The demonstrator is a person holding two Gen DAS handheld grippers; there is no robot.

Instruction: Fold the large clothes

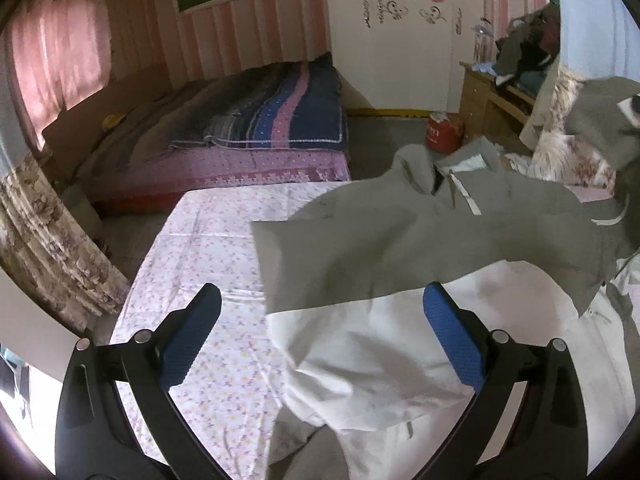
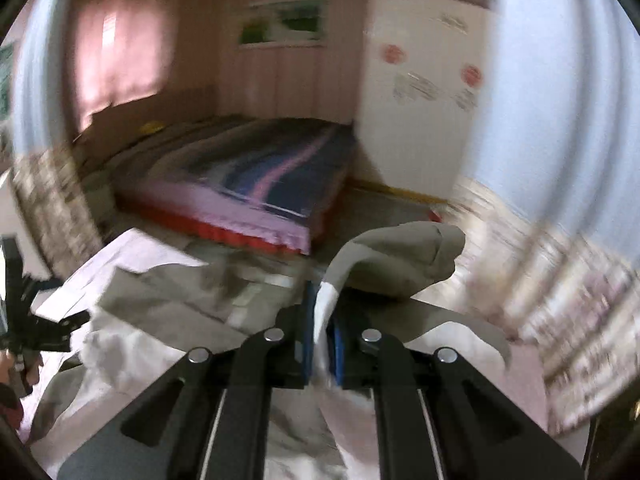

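My right gripper (image 2: pixel 322 320) pinches the grey jacket's (image 2: pixel 400 256) white lining. My left gripper (image 1: pixel 320 344) hangs wide above the jacket on the floral sheet (image 1: pixel 208 248).

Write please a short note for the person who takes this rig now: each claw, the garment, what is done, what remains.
Left claw: open, empty, above the jacket's white lining.
Right claw: shut on a fold of the grey jacket, lifted off the flowered sheet.
Jacket: spread on the sheet, partly turned so the lining shows.
Done: one edge gripped and raised.
Left: lay that fold down, then the remaining folds.
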